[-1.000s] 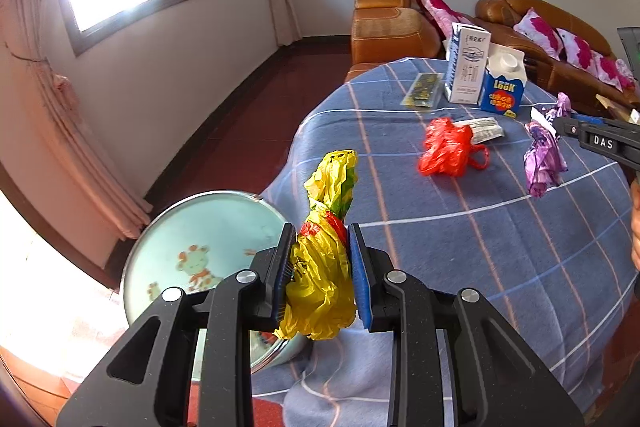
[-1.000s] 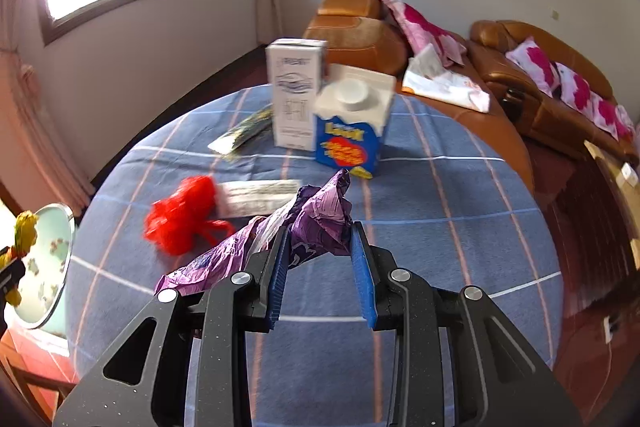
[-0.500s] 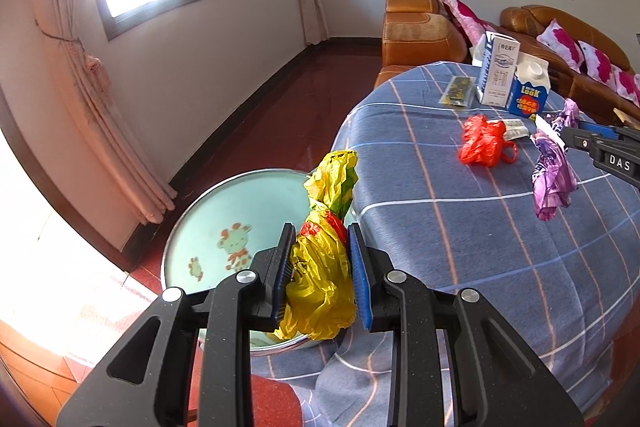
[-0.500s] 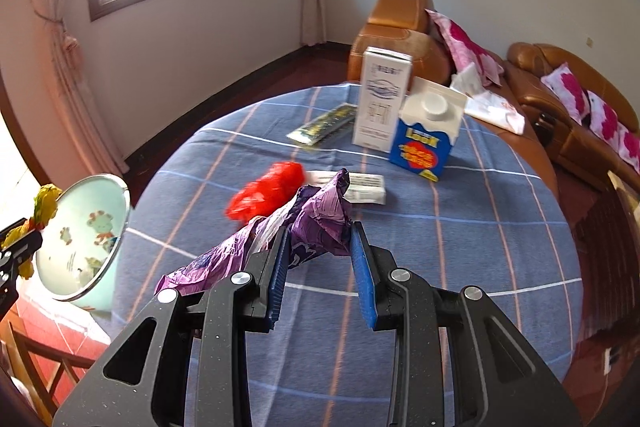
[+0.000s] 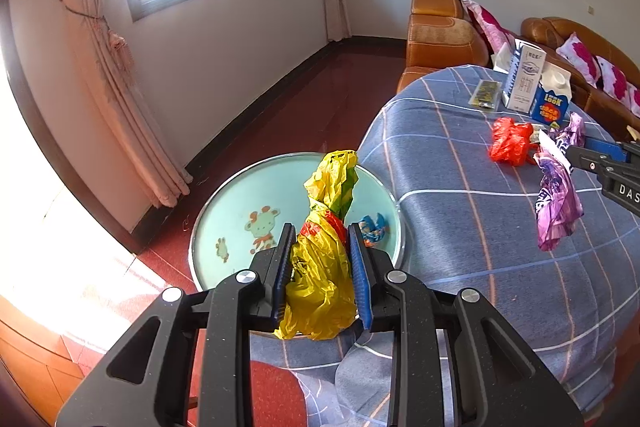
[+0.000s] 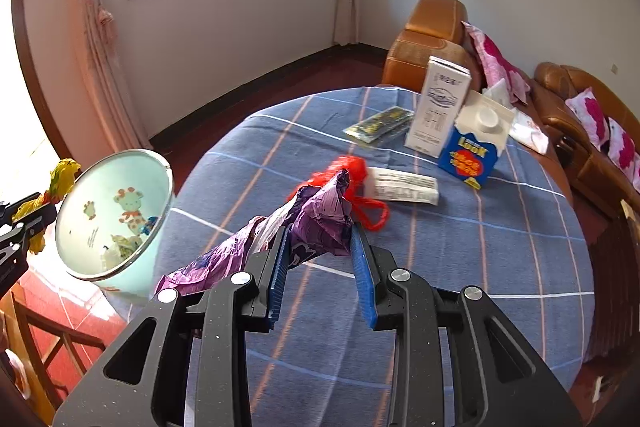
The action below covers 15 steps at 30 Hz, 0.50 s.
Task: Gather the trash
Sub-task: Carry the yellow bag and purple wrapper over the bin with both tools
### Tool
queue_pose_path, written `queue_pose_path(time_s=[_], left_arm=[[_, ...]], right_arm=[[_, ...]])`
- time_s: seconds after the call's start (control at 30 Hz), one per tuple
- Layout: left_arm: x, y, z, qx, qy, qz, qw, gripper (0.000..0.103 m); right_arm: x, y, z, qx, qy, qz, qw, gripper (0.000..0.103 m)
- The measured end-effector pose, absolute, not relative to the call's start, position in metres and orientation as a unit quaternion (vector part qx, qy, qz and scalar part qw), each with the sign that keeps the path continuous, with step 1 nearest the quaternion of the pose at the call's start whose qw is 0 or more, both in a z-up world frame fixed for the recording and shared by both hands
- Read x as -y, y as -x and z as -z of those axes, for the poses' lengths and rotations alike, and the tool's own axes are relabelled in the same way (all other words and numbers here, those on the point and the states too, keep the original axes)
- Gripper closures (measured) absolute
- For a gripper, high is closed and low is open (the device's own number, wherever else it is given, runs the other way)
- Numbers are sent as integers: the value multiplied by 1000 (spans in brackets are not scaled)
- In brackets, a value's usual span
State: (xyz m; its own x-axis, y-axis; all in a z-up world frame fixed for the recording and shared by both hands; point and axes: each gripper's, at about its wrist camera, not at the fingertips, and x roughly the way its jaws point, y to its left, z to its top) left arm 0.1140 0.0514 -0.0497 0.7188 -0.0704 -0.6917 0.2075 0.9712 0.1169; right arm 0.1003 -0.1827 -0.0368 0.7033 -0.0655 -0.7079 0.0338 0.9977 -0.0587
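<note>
My left gripper [image 5: 320,259] is shut on a crumpled yellow wrapper [image 5: 324,267] and holds it over the near rim of a pale green bin [image 5: 240,195] beside the table. The bin [image 6: 96,187] holds a few scraps. My right gripper [image 6: 320,255] is shut on a purple wrapper [image 6: 316,223] above the blue checked tablecloth [image 6: 440,267]; the purple wrapper also hangs at the right of the left wrist view [image 5: 556,203]. A red plastic bag [image 6: 352,167] and a white packet [image 6: 404,185] lie on the table.
A white carton [image 6: 440,111], a blue milk carton [image 6: 476,147] and a flat dark packet [image 6: 380,123] stand at the table's far side. An orange sofa [image 6: 432,43] with pink cushions is behind. A wooden chair [image 6: 48,347] is at lower left.
Both grippers have swung left towards the bin with their wrappers. The bin has come further into both views and now lies under the yellow wrapper.
</note>
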Motion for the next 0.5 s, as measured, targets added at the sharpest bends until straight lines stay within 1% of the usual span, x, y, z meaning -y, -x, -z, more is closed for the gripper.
queue_pose_path(time_s=[0.5], left_arm=[[-79, -115, 56, -375, -76, 52, 923, 76]], right_arm=[[138, -109, 42, -391, 37, -16, 920, 72]])
